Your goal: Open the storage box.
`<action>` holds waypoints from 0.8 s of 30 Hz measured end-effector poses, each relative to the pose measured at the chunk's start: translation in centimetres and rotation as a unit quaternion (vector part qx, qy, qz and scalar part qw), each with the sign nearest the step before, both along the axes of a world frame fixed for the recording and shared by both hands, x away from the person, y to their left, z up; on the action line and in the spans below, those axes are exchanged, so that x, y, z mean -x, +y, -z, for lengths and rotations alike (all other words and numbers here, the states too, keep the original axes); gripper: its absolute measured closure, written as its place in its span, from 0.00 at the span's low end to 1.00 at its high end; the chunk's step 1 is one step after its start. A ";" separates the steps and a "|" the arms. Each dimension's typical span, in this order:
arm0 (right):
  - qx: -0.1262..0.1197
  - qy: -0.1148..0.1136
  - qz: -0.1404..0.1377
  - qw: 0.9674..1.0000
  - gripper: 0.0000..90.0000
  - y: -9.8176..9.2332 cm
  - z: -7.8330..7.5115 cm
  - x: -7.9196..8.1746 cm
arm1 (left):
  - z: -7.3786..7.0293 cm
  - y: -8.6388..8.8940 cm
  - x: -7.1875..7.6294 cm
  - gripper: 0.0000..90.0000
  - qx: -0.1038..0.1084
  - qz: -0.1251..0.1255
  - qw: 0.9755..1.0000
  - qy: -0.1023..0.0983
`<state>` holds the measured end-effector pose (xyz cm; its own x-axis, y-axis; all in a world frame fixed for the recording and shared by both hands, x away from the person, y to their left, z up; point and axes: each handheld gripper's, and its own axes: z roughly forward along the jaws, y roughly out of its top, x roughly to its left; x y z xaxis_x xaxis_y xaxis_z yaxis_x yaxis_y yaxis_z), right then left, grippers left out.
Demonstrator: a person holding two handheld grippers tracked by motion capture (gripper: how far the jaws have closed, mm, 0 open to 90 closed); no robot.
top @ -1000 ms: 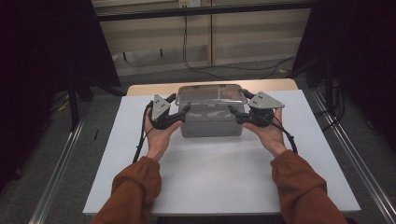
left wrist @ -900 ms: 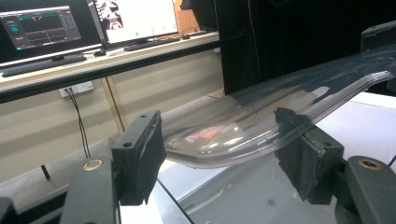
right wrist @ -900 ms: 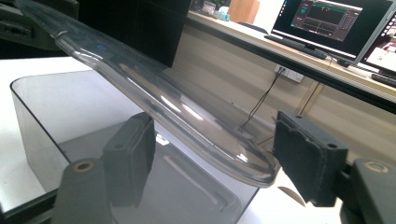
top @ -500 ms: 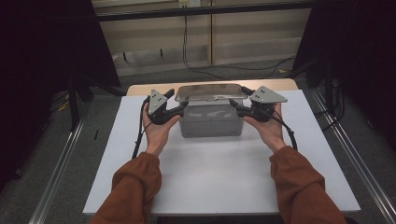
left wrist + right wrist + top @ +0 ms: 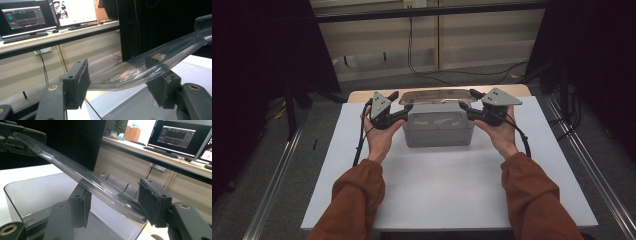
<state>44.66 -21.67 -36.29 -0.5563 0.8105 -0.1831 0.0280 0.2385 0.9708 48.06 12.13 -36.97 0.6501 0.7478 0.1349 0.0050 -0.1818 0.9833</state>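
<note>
Lifting clear of the grey box [image 5: 438, 129] at the upper middle of the high view, the clear lid [image 5: 438, 95] is grasped at its two short ends: the left gripper [image 5: 402, 101] clamps one, the right gripper [image 5: 468, 99] the other, both having just been closing with the lid's edge between the jaws. Its long axis runs left to right across the white table [image 5: 447, 185]. Behind it lie wall cables [image 5: 412, 50]. Seen from the gripper views, monitors [image 5: 25, 15] stand on a desk [image 5: 150, 152], and the lid's curved rim crosses diagonally.
</note>
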 end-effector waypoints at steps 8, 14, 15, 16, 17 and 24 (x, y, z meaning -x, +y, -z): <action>-0.013 0.008 0.008 1.000 0.47 -0.6 0.2 -0.7 | 0.1 -0.1 -0.7 0.41 -0.012 0.007 1.000 -0.007; -0.002 0.009 0.009 1.000 0.48 -0.9 -0.3 -1.1 | 0.1 -0.4 -1.0 0.47 -0.012 0.013 1.000 -0.012; -0.003 0.010 0.007 1.000 0.49 -0.9 -0.3 -1.2 | 0.1 -0.4 -1.0 0.47 -0.011 0.015 1.000 -0.011; -0.002 0.011 0.007 1.000 0.49 -0.9 -0.4 -1.3 | 0.0 -0.4 -1.0 0.47 -0.012 0.014 1.000 -0.012; -0.001 0.011 0.006 1.000 0.50 -0.9 -0.4 -1.4 | -0.1 -0.4 -1.1 0.48 -0.013 0.016 1.000 -0.012; 0.000 0.011 0.008 1.000 0.56 -0.9 -0.3 -1.8 | -0.3 -0.5 -1.3 0.54 -0.015 0.020 1.000 -0.014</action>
